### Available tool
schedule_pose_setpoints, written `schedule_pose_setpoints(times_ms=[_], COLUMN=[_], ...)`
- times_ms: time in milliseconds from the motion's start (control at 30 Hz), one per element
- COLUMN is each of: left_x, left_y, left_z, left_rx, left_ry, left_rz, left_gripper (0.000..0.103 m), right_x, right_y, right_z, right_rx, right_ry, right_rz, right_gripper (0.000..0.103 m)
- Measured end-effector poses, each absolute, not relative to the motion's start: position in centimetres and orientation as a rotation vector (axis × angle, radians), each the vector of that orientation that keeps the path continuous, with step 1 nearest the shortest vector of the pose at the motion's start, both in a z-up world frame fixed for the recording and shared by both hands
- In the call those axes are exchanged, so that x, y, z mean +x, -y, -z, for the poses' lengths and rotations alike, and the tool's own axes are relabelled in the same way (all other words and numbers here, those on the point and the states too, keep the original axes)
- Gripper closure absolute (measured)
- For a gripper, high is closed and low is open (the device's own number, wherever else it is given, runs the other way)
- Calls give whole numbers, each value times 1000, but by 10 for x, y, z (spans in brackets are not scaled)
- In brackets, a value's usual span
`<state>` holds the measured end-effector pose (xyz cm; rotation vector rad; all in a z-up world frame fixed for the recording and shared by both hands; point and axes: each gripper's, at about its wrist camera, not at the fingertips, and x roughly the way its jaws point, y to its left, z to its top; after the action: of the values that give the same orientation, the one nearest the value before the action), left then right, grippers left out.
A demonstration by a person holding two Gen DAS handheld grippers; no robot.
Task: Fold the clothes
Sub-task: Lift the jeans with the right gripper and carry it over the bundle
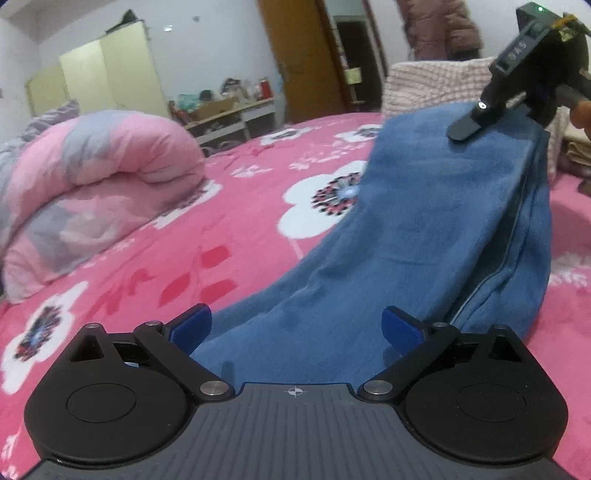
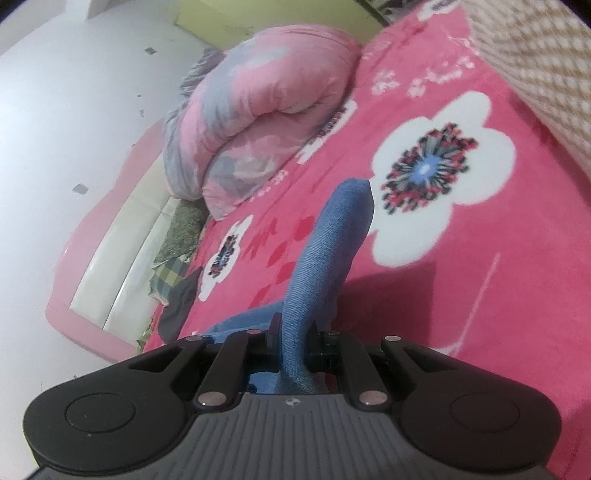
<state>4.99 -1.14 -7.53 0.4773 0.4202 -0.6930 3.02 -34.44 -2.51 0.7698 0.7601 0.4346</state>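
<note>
A blue garment (image 1: 424,229) lies on the pink flowered bedspread (image 1: 184,266), and one end of it is lifted at the right. My right gripper (image 1: 480,118) holds that raised end up at the top right of the left wrist view. In the right wrist view the right gripper (image 2: 295,332) is shut on a bunched strip of the blue garment (image 2: 332,251), which runs away from the fingers down to the bed. My left gripper (image 1: 297,328) is low at the garment's near end. Its blue pads (image 1: 192,326) stand wide apart, with the cloth lying between them unpressed.
A rolled pink and grey quilt (image 1: 92,192) lies on the bed's left side. A pink checked blanket (image 1: 432,85) is piled behind the garment. A person in a padded jacket (image 1: 439,29) stands by the wooden door (image 1: 299,62). A cluttered desk (image 1: 229,107) and a wardrobe (image 1: 107,77) line the far wall.
</note>
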Motion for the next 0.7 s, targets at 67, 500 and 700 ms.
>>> schedule_pose_setpoints(times_ms=[67,500,700], left_x=[50,44,35], left_y=[21,12,-5], left_z=[84,93,84], left_rx=[530,550,586], left_ry=[-425,-395,-366], left_rz=[733,790,668], left_gripper=[5,3,1], right_x=[29,52,57], right_y=[340,267,239], right_z=[19,-9,-16], right_rx=[765,727,728], right_ry=[-746,-729,-729], right_rz=[-451,-635,-685], right_gripper=[92,92,92])
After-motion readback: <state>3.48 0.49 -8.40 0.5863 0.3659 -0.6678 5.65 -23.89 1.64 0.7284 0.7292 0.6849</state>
